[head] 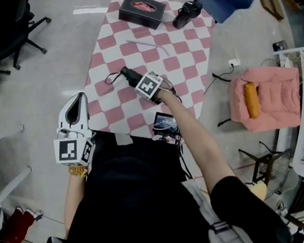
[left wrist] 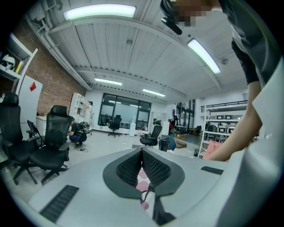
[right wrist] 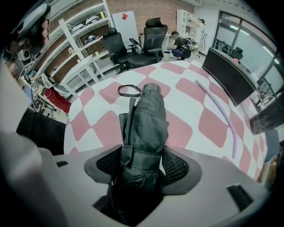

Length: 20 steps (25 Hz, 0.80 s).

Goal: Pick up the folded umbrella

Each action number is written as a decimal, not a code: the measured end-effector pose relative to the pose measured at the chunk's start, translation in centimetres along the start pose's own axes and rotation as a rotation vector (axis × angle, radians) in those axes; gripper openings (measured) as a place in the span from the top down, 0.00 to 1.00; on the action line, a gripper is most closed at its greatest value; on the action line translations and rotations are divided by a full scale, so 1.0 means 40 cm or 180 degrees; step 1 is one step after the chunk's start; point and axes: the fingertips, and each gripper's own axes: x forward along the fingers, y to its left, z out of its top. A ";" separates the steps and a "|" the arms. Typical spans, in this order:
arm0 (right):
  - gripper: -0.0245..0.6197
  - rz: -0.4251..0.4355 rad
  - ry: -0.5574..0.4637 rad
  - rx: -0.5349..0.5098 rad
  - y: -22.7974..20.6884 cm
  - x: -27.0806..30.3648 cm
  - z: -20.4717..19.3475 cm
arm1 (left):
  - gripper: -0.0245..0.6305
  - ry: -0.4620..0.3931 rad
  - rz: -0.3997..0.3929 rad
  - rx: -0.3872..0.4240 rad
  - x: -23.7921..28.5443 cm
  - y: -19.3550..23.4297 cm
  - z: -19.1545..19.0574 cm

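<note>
Right gripper (right wrist: 142, 165) points down, its jaws wide apart astride the umbrella (right wrist: 145, 117) and not clamping it; the umbrella lies on the checked counter (right wrist: 195, 122), towards its near left. Left gripper (left wrist: 142, 155) closed, empty, at the counter's left edge

Folded umbrella (head: 129, 75) lay on the bench (head: 182, 56) close to its near edge, between the jaws of the right gripper (right wrist: 142, 165), which stood directly over it. A thin tube (head: 148, 43) lay at mid-bench, behind the umbrella. A box (head: 142, 10) sat at the far corner. A dark object (head: 186, 13) sat to its right, at the far right edge. The left gripper (head: 81, 98) was off the near left edge. A cushioned seat (head: 271, 96) stood right of the bench, with a roll (head: 251, 100) on it.
</note>
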 end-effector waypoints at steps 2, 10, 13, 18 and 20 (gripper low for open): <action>0.55 -0.0049 0.0027 0.0018 -0.005 0.002 0.000 | 0.94 0.0014 -0.0002 0.0000 0.003 0.000 -0.001; 0.55 0.0074 -0.0097 0.0084 0.023 0.033 0.016 | 0.94 0.0046 -0.0025 -0.0026 0.014 0.000 -0.014; 0.54 0.0093 -0.0155 0.0080 0.026 0.040 0.031 | 0.94 0.0046 -0.0035 -0.0031 0.019 -0.006 -0.019; 0.52 0.0021 -0.0041 0.0082 0.018 0.031 0.021 | 0.94 0.0058 -0.0046 -0.0041 0.017 -0.013 -0.023; 0.53 -0.0067 0.0038 0.0081 0.009 0.022 0.012 | 0.94 0.0069 -0.0050 -0.0048 0.016 -0.014 -0.027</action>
